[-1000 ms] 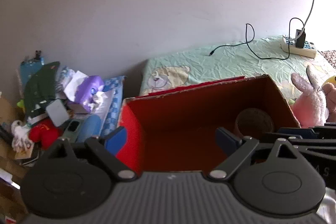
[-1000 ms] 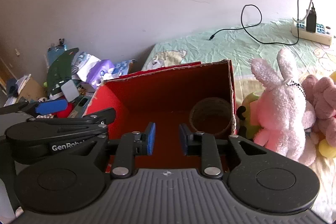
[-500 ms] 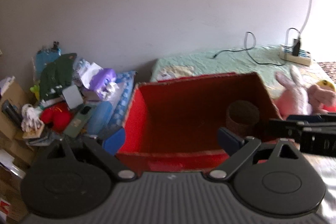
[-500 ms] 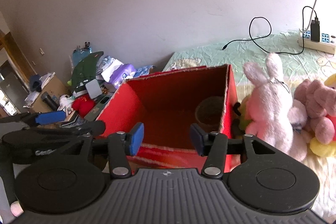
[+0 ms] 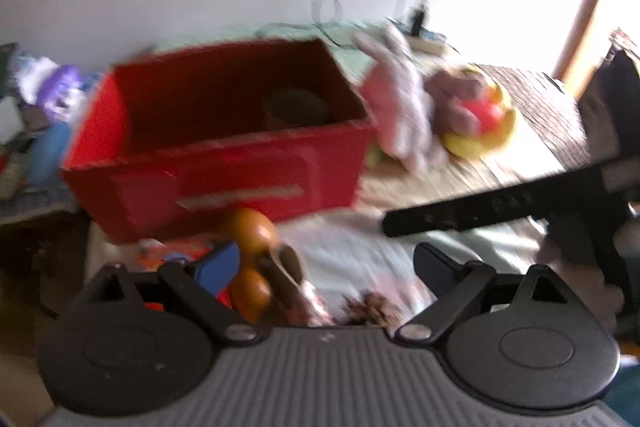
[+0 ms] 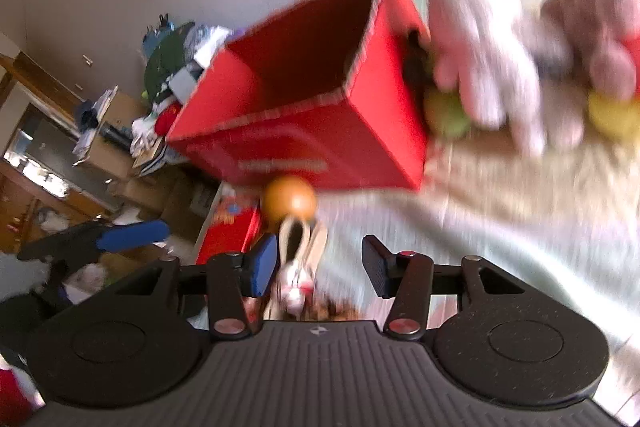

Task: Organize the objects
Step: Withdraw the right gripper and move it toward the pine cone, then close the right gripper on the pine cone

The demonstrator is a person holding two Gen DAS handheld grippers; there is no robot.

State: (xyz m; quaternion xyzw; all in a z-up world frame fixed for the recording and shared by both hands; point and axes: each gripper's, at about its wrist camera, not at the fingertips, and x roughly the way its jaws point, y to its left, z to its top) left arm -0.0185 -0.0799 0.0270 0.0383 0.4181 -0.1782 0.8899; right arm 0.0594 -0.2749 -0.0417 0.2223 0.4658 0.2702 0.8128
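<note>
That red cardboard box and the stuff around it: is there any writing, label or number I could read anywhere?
None can be read.
Red cardboard box: a pale line of lettering on its front, too blurred to read.
Red printed packet in front of the box: coloured print, blurred.
Black gripper arm: faint marks, illegible.

Both tools, left (image 5: 324, 267) and right (image 6: 318, 263), tilt downward, jaws apart, empty.

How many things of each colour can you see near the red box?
Red: 1, the box
Orange: 2 balls, stacked
Pink: 2 plush toys, a bunny and a darker one
Yellow: 1 plush
Brown: 1 roll inside the box
Total: 7
Blur may hide more.
</note>
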